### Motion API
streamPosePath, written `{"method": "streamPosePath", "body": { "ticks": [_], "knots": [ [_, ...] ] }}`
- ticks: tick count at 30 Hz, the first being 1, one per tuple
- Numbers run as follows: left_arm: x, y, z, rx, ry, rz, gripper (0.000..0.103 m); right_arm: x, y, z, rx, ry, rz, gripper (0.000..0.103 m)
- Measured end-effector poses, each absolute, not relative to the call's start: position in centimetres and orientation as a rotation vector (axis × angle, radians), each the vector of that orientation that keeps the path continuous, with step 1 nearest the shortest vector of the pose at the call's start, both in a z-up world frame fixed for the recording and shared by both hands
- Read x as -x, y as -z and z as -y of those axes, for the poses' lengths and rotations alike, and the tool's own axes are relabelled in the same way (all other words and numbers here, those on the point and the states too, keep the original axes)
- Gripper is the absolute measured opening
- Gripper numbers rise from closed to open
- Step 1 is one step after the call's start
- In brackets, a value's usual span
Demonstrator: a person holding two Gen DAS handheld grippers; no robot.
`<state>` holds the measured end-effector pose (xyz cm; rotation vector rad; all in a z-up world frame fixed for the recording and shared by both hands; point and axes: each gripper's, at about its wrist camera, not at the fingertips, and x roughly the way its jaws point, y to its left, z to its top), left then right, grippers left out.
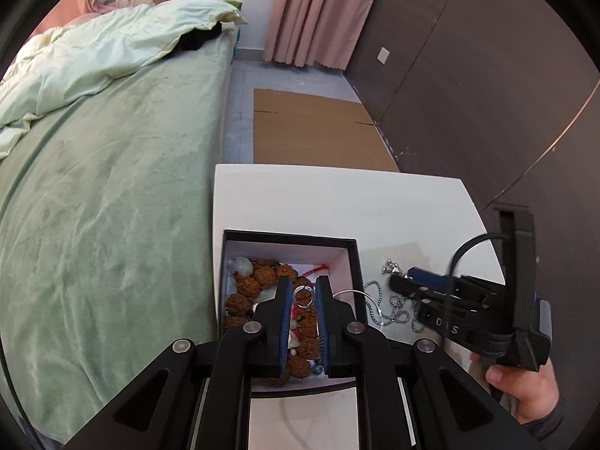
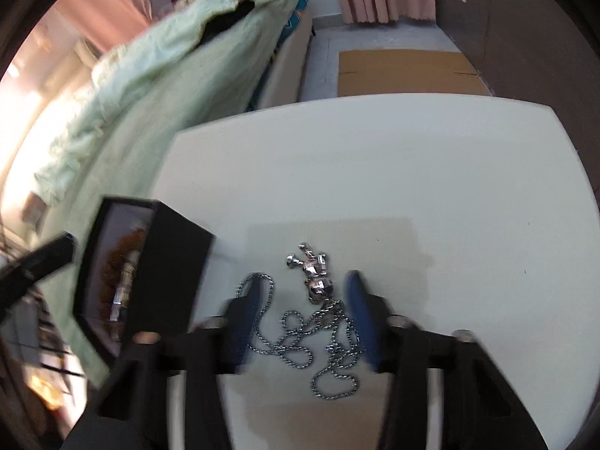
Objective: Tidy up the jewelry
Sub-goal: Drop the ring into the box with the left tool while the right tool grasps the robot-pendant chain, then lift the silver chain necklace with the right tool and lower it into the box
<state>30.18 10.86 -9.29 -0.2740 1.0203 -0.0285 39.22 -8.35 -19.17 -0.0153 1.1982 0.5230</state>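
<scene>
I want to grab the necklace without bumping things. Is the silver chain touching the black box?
Apart. The right wrist view shows bare white table between the silver chain and the black box.

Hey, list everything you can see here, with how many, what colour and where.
box: one, black, on table beside bed
beads: several, brown, inside box
silver ring: one, pinched above box
necklace: one, silver, on table right of box
table: one, white
bed: one, green
cardboard: one, brown, on floor
curtain: one, pink, far wall
left gripper: black, gripping silver ring
right gripper: black, open, straddling necklace
hand: one, holding right gripper
</scene>
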Motion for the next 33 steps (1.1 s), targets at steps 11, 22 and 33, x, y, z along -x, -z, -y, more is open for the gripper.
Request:
{"method": "streamPosePath", "body": {
  "ticks": [11, 22, 33],
  "knots": [
    [-30.3, 9.5, -10.7, 0.326, 0.082, -1.039, 0.014, -37.7, 13.2, 9.1, -0.063, -0.642, -1.137, 0.014],
    [-28.7, 9.1, -13.7, 0.460, 0.078, -1.042, 0.070, -35.7, 4.1, 7.4, -0.118, -0.738, -0.987, 0.014],
    [-25.6, 5.6, -17.1, 0.497, 0.045, -0.925, 0.082, -33.2, -3.7, 4.5, -0.113, -0.810, -0.858, 0.014]
  ]
}}
